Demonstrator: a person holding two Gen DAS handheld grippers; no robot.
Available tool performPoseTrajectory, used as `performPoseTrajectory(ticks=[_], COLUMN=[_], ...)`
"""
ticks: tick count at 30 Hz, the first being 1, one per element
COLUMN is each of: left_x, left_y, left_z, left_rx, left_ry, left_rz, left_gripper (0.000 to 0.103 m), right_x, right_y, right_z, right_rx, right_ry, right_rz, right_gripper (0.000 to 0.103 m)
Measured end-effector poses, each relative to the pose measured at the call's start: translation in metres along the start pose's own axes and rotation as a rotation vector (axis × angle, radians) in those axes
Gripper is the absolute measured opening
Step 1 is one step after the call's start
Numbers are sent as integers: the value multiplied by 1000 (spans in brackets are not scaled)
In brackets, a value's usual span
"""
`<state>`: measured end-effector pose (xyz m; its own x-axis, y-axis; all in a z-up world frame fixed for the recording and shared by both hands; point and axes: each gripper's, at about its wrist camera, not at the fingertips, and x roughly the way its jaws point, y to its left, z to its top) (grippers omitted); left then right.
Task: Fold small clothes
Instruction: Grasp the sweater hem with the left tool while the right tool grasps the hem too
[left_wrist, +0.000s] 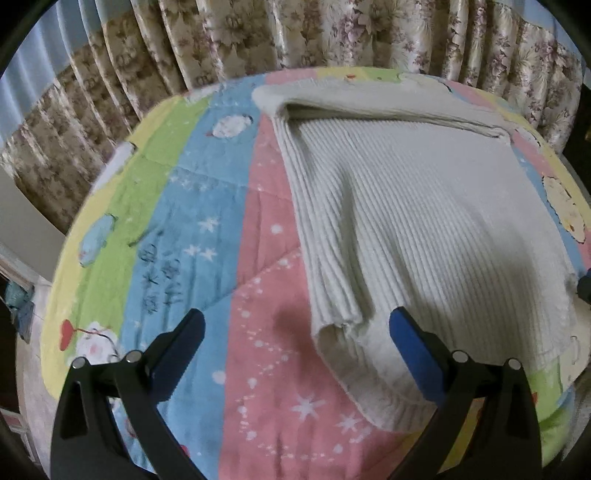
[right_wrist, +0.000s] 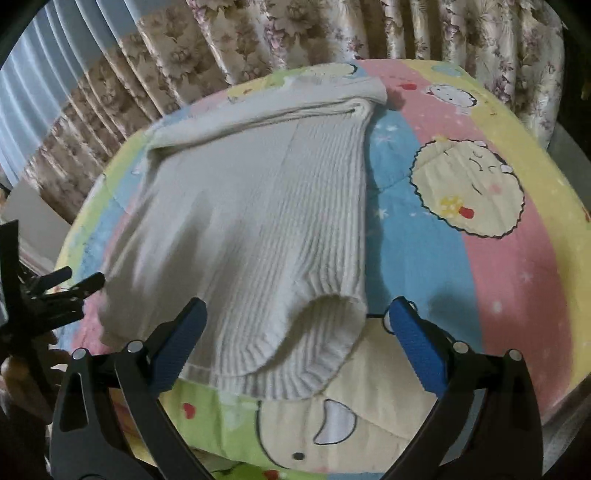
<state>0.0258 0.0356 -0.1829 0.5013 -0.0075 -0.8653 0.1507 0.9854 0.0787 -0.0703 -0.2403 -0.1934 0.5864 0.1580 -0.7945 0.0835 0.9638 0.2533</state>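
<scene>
i found one cream ribbed sweater (left_wrist: 424, 206) lying partly folded on the striped quilt (left_wrist: 207, 206), sleeves turned in. both my grippers, left gripper (left_wrist: 295, 334) and right gripper (right_wrist: 295, 325), hovered wide and empty over its near hem. i judged the next move to be pinching that hem's two corners and carrying them to the collar.

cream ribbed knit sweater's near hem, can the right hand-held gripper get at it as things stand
Probably yes. The right hand-held gripper is open, and the cream ribbed knit sweater lies flat on the colourful cartoon quilt, its hem between the fingers with nothing over it.
</scene>
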Motion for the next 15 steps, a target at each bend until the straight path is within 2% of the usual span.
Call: performPoseTrajectory(ticks=[4,10,15], left_x=[16,29,25], left_y=[4,0,-9], left_z=[4,9,11], left_rx=[-52,-63,-7], left_ry=[77,110,79], left_rz=[-100,-149,-138], left_gripper=[100,100,100], right_x=[5,16,16], right_y=[-5,-11,-13], right_z=[-1,-4,-7], right_rx=[7,29,33], right_ry=[4,29,32], right_rz=[1,15,36], right_gripper=[94,94,91])
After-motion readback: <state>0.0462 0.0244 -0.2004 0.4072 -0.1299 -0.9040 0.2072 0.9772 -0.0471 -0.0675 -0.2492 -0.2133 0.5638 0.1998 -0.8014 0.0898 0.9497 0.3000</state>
